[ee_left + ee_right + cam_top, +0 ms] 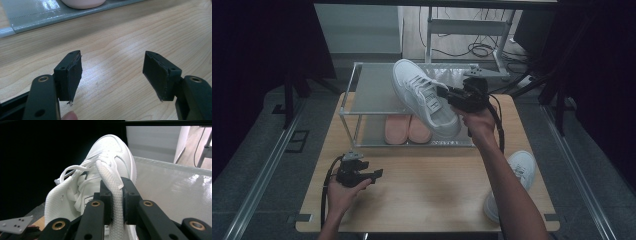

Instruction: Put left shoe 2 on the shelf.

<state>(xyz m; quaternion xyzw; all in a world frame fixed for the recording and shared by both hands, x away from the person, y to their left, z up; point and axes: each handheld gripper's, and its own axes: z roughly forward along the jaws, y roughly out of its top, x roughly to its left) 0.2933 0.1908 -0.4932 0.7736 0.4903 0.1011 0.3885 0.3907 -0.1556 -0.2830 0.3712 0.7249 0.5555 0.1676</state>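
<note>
White lace-up sneaker held over a two-tier rack on a pale wooden surface.

Dark curtains flank the room; cables lie on the floor beyond the far edge. The grey metal-framed shoe rack stands at the far edge, pink slippers on its lower shelf. The right claw pinches the white mesh-and-leather sneaker by its collar above the top shelf, toe tilted away. The left claw rests near the left edge, wide open, holding nothing. A second white sneaker lies at the right edge.

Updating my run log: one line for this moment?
right gripper: shut on white sneaker | sneaker: above rack top shelf | left gripper: open, empty
</note>
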